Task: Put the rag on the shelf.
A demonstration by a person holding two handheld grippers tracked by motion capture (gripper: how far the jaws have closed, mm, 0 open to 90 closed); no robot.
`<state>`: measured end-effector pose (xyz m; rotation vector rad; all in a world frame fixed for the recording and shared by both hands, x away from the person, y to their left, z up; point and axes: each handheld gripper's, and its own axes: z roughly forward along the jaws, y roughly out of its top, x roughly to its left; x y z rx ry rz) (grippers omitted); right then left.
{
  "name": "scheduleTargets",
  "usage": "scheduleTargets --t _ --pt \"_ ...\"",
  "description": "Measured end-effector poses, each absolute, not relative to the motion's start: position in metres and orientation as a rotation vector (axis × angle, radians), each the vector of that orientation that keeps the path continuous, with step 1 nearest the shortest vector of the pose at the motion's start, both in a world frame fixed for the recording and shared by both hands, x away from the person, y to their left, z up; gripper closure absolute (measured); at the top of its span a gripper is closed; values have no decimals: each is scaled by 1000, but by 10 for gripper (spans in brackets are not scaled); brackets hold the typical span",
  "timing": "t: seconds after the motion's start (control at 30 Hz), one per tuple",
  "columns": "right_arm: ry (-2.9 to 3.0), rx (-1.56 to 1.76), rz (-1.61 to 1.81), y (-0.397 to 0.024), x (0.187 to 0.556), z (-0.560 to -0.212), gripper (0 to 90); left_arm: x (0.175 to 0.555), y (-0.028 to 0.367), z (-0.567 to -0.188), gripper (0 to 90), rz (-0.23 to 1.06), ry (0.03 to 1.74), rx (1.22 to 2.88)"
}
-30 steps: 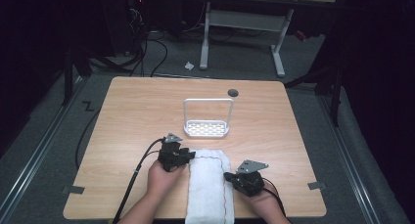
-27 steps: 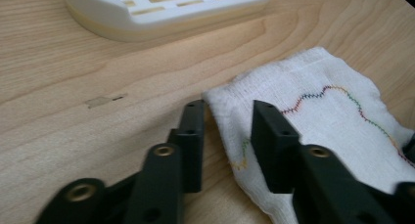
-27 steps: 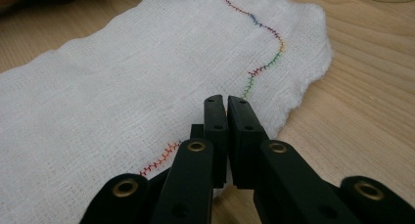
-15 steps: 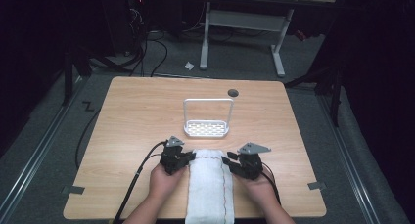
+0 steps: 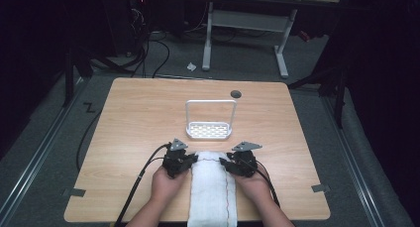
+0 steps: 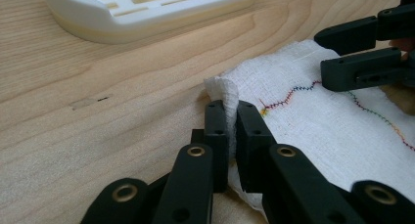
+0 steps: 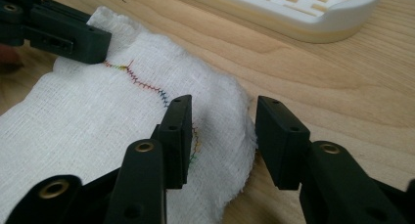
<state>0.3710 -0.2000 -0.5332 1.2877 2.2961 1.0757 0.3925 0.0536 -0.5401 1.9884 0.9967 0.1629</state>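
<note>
A white gauze cloth [image 5: 213,187] with a wavy coloured stitch line lies lengthwise at the table's near edge. My left gripper [image 5: 194,157] is shut on the cloth's far left corner, and a fold of cloth [image 6: 222,89] bulges up between its closed jaws [image 6: 232,111]. My right gripper [image 5: 224,162] is at the far right corner. Its jaws [image 7: 222,114] have just been opening and now stand apart, astride the cloth's edge [image 7: 230,111] without pressing it. Each gripper view shows the other gripper across the cloth: the right gripper [image 6: 337,53] and the left gripper [image 7: 93,38].
A white slotted rack [image 5: 209,130] with an upright wire handle stands just beyond the cloth, mid-table. A round dark hole [image 5: 236,93] lies behind it. Bare wooden table [image 5: 138,118] spreads to the left and right. Cables trail from both grippers off the near edge.
The left gripper's jaws closed on the cloth's far left corner. The right gripper moved forward and inward to the far right corner, and its jaws opened.
</note>
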Motion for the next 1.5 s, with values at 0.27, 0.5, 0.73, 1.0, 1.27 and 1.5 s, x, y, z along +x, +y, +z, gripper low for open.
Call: scheduleTargets --t 0.27,0.5,0.73,1.0,1.27,1.5 --pt "2326 1266 1108 -198 369 -534 785 392 53 -540 845 167 994 1991" --pt "2326 1227 1102 -195 367 -535 834 390 53 -540 848 180 986 1992" --pt "2278 1232 1163 -197 363 -528 836 386 58 -538 853 190 962 1942" --pt "2247 1237 1255 -200 360 -522 836 381 65 -527 861 182 964 1885" --pt "2191 1208 1316 -203 354 -510 836 371 65 -507 861 221 917 1838" --pt "2124 1131 1366 -204 344 -485 835 363 65 -482 861 258 872 1771"
